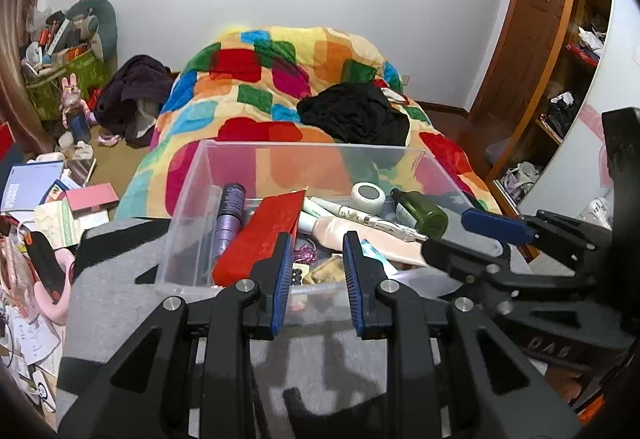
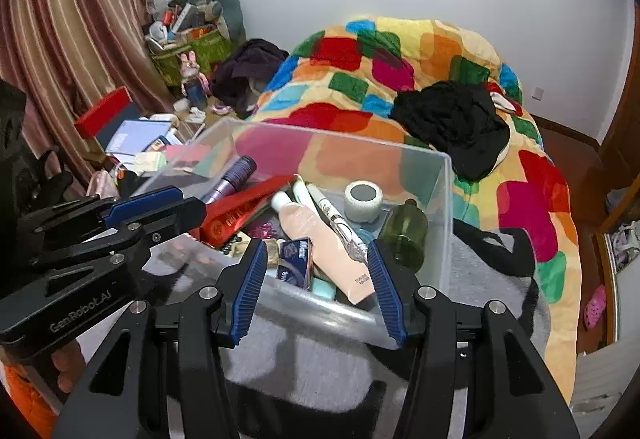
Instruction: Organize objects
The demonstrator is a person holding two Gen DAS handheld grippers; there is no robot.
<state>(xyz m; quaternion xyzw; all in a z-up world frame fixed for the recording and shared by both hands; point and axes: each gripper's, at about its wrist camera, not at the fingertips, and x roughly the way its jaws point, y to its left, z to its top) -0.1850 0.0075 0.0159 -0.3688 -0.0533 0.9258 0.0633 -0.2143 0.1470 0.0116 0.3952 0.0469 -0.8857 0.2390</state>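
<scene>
Nearest me was my left claw [image 1: 316, 271], its blue pads close together with a gap between them and nothing gripped. It hung just over the near wall of the clear plastic bin [image 1: 188, 195]. My right claw [image 2: 320, 287] stood about half open, also empty, straddling the same near edge from the other side.

Just past the left claw's tips lay the red box [image 1: 260, 235], propped on its edge against the purple tube [image 1: 230, 207] farther left. Ahead of the right claw sat the peach tube [image 2: 320, 239] with a small blue carton [image 2: 296, 259] beside it, then a white pen [image 2: 332, 211], a roll of white tape [image 2: 362, 199] and a green bottle [image 2: 404, 235] toward the far right corner.

The bin rested on a grey and black cloth [image 2: 304, 363] at the foot of the bed, the patchwork quilt [image 1: 280, 79] beyond it with black clothing [image 1: 356, 115] on top.

I judged the sorting well under way: the bin held a good deal, yet loosely heaped. Off to my left, books and papers [image 1: 36, 187] lay scattered, so plenty remained.
</scene>
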